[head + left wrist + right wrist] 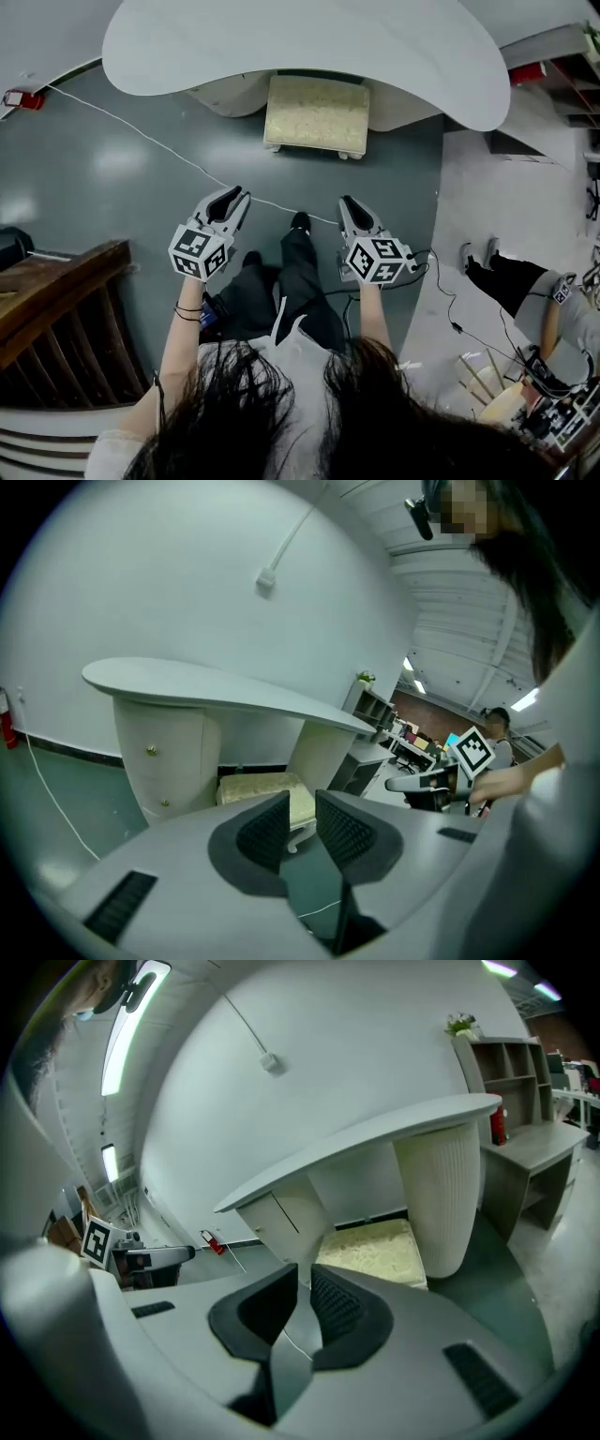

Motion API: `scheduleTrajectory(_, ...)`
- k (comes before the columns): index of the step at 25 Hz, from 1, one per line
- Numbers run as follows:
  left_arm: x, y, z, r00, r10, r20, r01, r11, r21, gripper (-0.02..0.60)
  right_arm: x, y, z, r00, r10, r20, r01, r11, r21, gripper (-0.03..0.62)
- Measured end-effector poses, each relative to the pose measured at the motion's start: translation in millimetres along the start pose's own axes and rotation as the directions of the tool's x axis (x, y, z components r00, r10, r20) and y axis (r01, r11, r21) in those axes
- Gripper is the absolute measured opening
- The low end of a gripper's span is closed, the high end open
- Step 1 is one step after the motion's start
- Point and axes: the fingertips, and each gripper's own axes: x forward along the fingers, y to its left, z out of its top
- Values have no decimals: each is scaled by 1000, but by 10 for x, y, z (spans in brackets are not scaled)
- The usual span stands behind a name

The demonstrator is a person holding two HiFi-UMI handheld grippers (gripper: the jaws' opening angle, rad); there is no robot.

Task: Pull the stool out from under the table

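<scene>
Though hidden overhead, 2 drawer knobs (151,750)

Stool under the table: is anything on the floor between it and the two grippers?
Only a thin white cable lies across the grey floor between the stool and the left gripper and right gripper. Nothing else visible blocks the way.

Right gripper (302,1281) jaws drawn together, nothing between; stool (370,1246) at 1 o'clock, tucked under table (375,1133) beside ribbed pedestal (441,1194); left gripper (155,1258) at 9 o'clock.
</scene>
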Motion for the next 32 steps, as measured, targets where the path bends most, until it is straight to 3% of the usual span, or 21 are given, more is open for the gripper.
scheduleTrajectory(6, 671, 531, -378, 997, 59, -42, -62, 996, -68, 94, 574, -728, -271, 998, -22, -53, 22, 1000, 6, 58)
scheduleTrajectory(11, 1370, 862, -762, 991, 27, -134, -36, 997, -65, 94, 1045, -1416, -376, 996, -27, -83, 28, 1000, 7, 58)
scheduleTrajectory(15, 1746, 1136, -1035, 984, 7, -177, -31, 991, -133, 94, 1376, -1864, -503, 992, -14, -129, 18, 1000, 25, 58)
scheduleTrajectory(18, 1995, 1250, -1196, 976, -51, -212, 7, 979, -204, 101, 1571, -2183, -558, 989, -6, -146, 16, 998, 63, 58)
scheduleTrajectory(21, 2249, 1379, -1330, 961, -95, -261, 32, 971, -235, 216, 1729, -2492, -539, 990, -16, -140, 32, 993, 113, 60)
scheduleTrajectory(24, 2427, 1568, -1443, 952, -96, -290, 11, 960, -281, 245, 1839, -2697, -525, 992, -12, -129, 35, 983, 178, 61)
scheduleTrajectory(25, 2473, 1624, -1463, 952, -94, -292, 3, 955, -298, 254, 1870, -2740, -535, 991, -4, -132, 30, 980, 196, 72)
scheduleTrajectory(27, 2569, 1739, -1480, 954, -79, -291, -19, 948, -319, 277, 1942, -2809, -557, 990, 14, -143, 18, 976, 218, 214)
scheduleTrajectory(30, 2694, 1882, -1538, 947, -54, -315, -63, 935, -350, 314, 2044, -2908, -592, 987, 29, -161, 9, 973, 231, 235)
scheduleTrajectory(32, 2766, 1893, -1633, 940, -78, -332, -63, 917, -394, 325, 2100, -2965, -646, 983, 39, -181, 4, 972, 234, 250)
